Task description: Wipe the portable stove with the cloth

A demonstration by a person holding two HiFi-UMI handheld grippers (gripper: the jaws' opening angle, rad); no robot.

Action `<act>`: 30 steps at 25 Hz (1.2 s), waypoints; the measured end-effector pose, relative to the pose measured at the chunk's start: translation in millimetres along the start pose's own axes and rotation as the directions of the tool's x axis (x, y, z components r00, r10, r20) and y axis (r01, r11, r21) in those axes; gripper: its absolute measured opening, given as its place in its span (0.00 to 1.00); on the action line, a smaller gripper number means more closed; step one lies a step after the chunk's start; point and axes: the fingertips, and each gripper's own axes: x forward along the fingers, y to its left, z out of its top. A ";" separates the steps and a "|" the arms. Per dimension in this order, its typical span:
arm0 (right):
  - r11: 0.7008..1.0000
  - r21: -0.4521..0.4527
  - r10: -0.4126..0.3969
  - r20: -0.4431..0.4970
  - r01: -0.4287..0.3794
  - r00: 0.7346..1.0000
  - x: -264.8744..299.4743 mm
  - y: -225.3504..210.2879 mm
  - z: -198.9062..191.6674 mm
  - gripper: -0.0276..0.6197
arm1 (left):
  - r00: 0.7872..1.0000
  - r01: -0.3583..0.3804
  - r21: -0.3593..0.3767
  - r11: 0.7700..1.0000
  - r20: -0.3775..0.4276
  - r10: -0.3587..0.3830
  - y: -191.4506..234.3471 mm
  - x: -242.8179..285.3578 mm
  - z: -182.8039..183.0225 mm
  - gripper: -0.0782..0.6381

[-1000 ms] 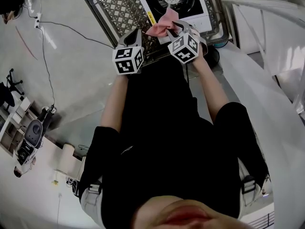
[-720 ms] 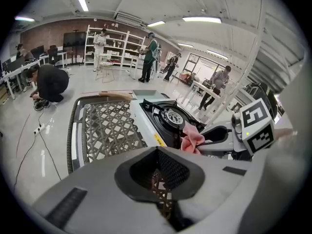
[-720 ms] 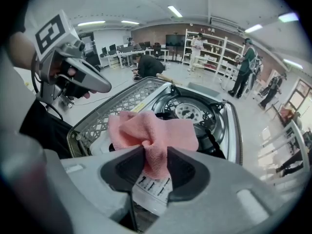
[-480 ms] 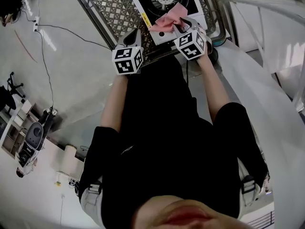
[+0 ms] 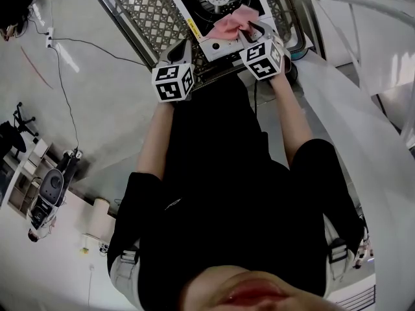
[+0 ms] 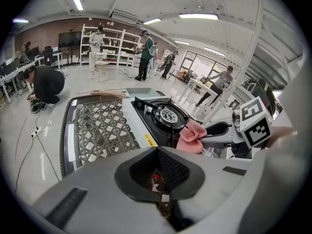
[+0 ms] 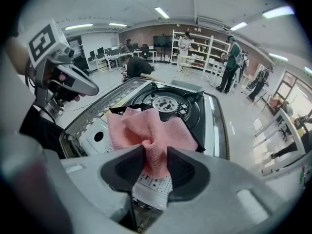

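A white portable stove (image 5: 217, 41) with a black top and round burner (image 7: 166, 104) sits on a lattice-topped table (image 5: 146, 15). My right gripper (image 7: 156, 164) is shut on a pink cloth (image 7: 148, 130), which hangs over the stove's near left part, above its white front panel (image 7: 97, 136). The cloth (image 5: 231, 24) shows in the head view at the stove's near edge. My left gripper (image 6: 158, 172) is shut with nothing in it, held over the table's near edge to the left of the stove (image 6: 161, 118). The left gripper view also takes in the right gripper and cloth (image 6: 191, 136).
The lattice table (image 6: 100, 126) has a raised dark rim. A white railing (image 5: 363, 37) runs along the right. A cable (image 5: 84, 41) lies on the floor at the left. Several people stand by shelves (image 6: 122, 48) far back.
My right gripper has carried the cloth forward and to the right, from the stove's front edge to over its near left part. The left gripper has barely moved.
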 end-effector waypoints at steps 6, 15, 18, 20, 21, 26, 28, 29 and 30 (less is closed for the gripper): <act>1.000 0.017 -0.008 0.000 0.008 1.000 -3.1 -9.1 -5.4 0.26 | 1.000 0.011 0.010 1.000 -0.003 -0.011 -8.9 3.8 0.7 0.11; 0.998 0.047 -0.039 -0.003 0.039 0.999 -7.8 -29.2 -15.1 0.26 | 1.000 0.012 0.020 1.000 -0.007 -0.012 -14.2 5.8 0.2 0.11; 0.997 0.060 -0.049 -0.005 0.049 0.999 -9.5 -35.6 -17.3 0.26 | 1.000 0.012 0.024 1.000 -0.008 -0.012 -15.1 5.3 0.3 0.11; 0.996 0.074 -0.057 -0.009 0.058 0.998 -10.4 -40.8 -19.5 0.26 | 1.000 0.012 0.025 1.000 -0.008 -0.012 -15.1 5.9 0.8 0.11; 0.995 0.082 -0.062 -0.011 0.062 0.998 -10.6 -43.6 -20.9 0.26 | 1.000 0.012 0.026 1.000 -0.008 -0.012 -15.0 6.4 1.1 0.11; 0.991 0.101 -0.087 -0.016 0.088 0.996 -13.8 -55.2 -27.5 0.24 | 1.000 0.011 0.032 0.999 -0.004 -0.011 -16.9 4.9 2.2 0.11; 0.990 0.100 -0.098 -0.022 0.099 0.995 -14.2 -58.2 -28.7 0.21 | 1.000 0.008 0.032 0.999 -0.002 -0.008 -15.8 3.3 3.2 0.11; 0.989 0.100 -0.103 -0.023 0.104 0.994 -14.6 -59.6 -29.2 0.20 | 1.000 0.006 0.033 0.999 0.000 -0.006 -15.4 2.1 3.5 0.11; 0.989 0.102 -0.107 -0.022 0.108 0.994 -15.2 -60.8 -29.8 0.20 | 1.000 0.004 0.033 0.999 0.001 -0.004 -15.0 0.7 3.6 0.11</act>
